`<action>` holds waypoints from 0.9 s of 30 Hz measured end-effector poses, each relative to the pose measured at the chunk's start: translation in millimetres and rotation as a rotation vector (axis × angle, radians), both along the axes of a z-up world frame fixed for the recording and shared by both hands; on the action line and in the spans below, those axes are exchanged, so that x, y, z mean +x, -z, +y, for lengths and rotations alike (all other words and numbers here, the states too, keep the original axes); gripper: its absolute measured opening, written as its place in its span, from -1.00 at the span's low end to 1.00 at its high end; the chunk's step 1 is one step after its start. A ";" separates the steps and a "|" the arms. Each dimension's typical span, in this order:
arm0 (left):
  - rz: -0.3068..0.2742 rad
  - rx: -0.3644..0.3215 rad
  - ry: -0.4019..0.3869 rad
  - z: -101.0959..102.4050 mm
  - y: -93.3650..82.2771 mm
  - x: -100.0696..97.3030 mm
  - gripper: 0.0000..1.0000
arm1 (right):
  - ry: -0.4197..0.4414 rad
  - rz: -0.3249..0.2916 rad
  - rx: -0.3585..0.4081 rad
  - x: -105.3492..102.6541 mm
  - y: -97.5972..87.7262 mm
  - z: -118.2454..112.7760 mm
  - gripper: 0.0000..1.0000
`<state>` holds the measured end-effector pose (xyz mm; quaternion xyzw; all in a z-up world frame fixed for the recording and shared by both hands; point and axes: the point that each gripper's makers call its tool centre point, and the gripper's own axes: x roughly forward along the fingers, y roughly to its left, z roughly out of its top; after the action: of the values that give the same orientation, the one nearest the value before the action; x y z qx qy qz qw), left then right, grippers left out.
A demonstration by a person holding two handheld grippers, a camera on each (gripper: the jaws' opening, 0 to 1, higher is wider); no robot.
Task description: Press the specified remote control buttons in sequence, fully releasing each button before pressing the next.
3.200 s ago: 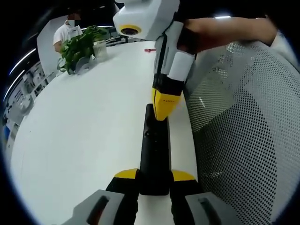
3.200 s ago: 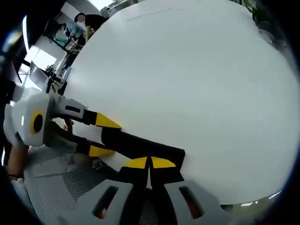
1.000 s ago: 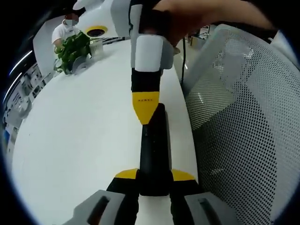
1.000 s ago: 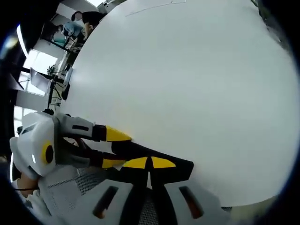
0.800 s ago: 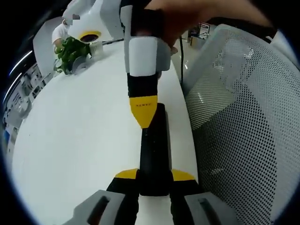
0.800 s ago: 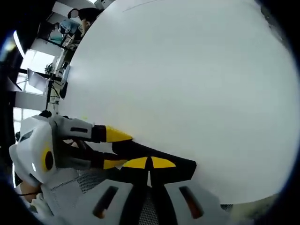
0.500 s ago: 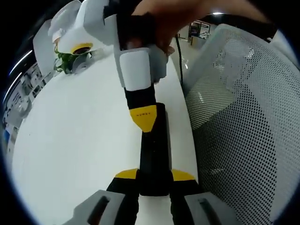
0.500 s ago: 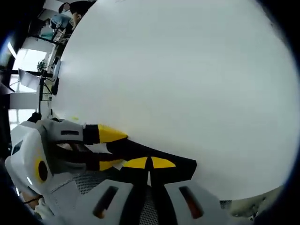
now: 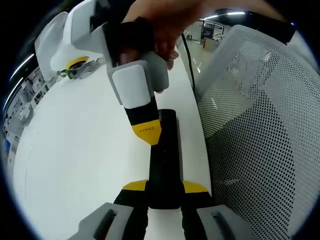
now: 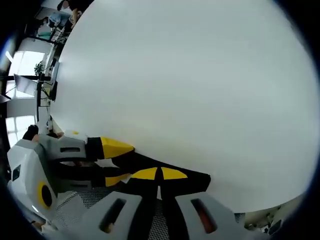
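Left gripper clamps a long, slim black remote; closed right gripper tip touches its face.

No legible text. In the left gripper view, a short line of dark print stands on the yellow tip of the right gripper, which rests on the remote control ahead of the left gripper's jaws; its letters are too small and blurred to read. No marks can be read on the remote control itself.
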<state>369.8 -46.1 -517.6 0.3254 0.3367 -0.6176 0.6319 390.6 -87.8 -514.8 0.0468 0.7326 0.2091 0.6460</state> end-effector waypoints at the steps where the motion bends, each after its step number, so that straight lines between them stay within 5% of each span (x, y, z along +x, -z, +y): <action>1: 0.000 0.000 0.000 0.0 -0.2 0.0 -0.53 | -0.003 0.004 0.002 -1.1 0.1 1.5 -1.00; 27: 0.011 -0.008 -0.015 0.1 0.5 0.7 -0.53 | -0.049 0.032 -0.066 -2.3 3.5 0.5 -1.00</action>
<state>370.6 -46.1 -518.1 0.3167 0.3403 -0.6159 0.6361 388.3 -87.3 -518.3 0.0110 0.7504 0.1996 0.6301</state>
